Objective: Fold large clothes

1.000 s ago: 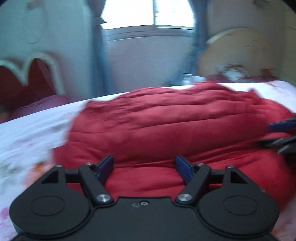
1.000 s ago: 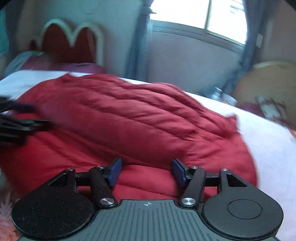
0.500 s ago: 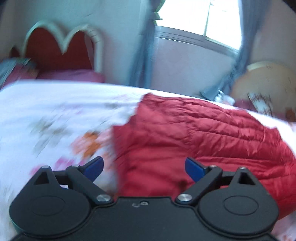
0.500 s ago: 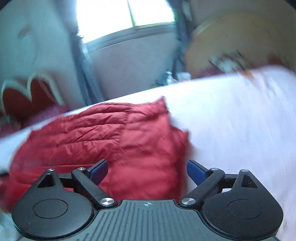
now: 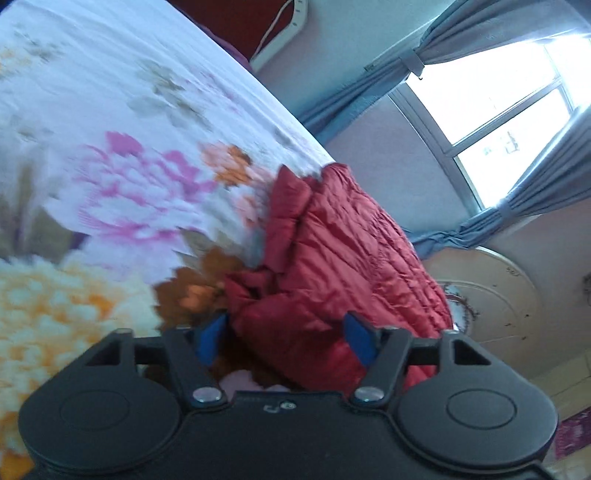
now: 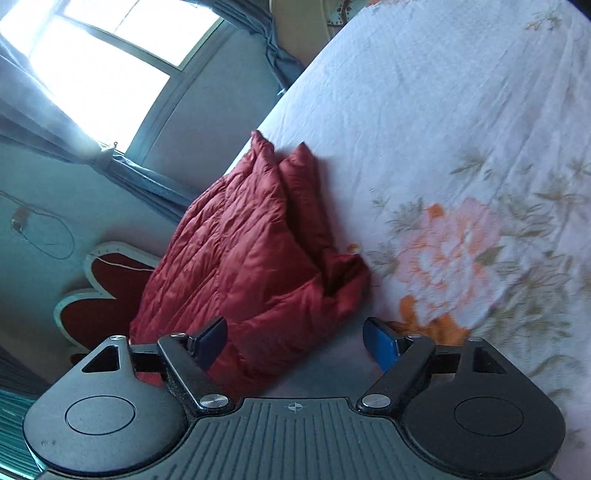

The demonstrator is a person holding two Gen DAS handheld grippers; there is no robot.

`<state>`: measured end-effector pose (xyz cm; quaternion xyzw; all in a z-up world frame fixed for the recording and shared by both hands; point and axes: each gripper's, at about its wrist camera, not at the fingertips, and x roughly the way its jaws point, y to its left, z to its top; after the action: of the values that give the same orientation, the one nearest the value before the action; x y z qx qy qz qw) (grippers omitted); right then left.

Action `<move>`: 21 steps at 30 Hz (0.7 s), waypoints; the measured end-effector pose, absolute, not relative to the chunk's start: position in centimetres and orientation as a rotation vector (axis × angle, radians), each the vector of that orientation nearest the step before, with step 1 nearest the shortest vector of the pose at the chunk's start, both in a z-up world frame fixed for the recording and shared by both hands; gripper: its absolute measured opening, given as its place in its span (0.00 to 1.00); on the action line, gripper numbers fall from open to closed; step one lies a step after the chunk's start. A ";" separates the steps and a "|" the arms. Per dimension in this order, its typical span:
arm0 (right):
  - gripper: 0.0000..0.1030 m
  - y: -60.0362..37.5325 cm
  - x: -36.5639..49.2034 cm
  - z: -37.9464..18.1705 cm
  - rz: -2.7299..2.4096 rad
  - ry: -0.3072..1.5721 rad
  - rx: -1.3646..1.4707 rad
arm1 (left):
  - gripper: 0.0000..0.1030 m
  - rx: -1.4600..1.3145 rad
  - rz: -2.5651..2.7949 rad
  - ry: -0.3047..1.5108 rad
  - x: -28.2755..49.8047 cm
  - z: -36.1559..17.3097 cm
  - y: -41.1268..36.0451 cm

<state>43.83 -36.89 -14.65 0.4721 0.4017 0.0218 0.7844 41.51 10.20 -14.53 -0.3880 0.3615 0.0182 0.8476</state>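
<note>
left wrist view comes to me heavily rolled, so the bed slopes across the frame. my left gripper (image 5: 286,341) has its blue pads apart, jaws just been closing in, and the near corner of the quilted red puffer jacket (image 5: 343,258) lies between them; i cannot see either pad pressing on it, so i read it as open with cloth in the gap. the jacket lies bunched on the white floral bedsheet (image 5: 122,155), its crumpled collar end towards the printed flowers. beyond it i see grey-blue curtains (image 5: 524,195) tied back at a bright window (image 5: 491,88), a pale round cream panel (image 5: 491,295) low by the wall, and a corner of the red headboard with white trim (image 5: 280,33) at the top.

right wrist view is rolled the other way. my right gripper (image 6: 295,341) stands open, jaws also just narrowing; its left pad is over the jacket's edge, its right pad over bare sheet, nothing clamped. here the jacket (image 6: 240,258) lies along the bed's far edge, the flowered sheet (image 6: 461,129) spreading wide to the right. headboard (image 6: 103,295), window (image 6: 99,62) and a looped cord on the wall (image 6: 44,229) sit behind. nothing blocks either claw's line to the jacket.
</note>
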 end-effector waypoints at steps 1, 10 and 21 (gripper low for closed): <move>0.78 -36.6 44.3 -14.7 0.050 0.865 1.018 | 0.61 -0.819 0.040 0.763 41.9 -14.7 10.0; 0.49 -35.5 47.8 -16.0 0.063 0.858 0.977 | 0.37 -0.795 0.017 0.774 44.7 -16.0 9.1; 0.18 -37.3 45.6 -13.7 0.087 0.837 0.876 | 0.21 -0.791 -0.015 0.775 42.5 -15.3 5.7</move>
<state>45.58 -37.29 -13.74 0.4117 0.3932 0.0409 0.8211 42.48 5.73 -15.25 -0.3758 0.3679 -0.0073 0.8505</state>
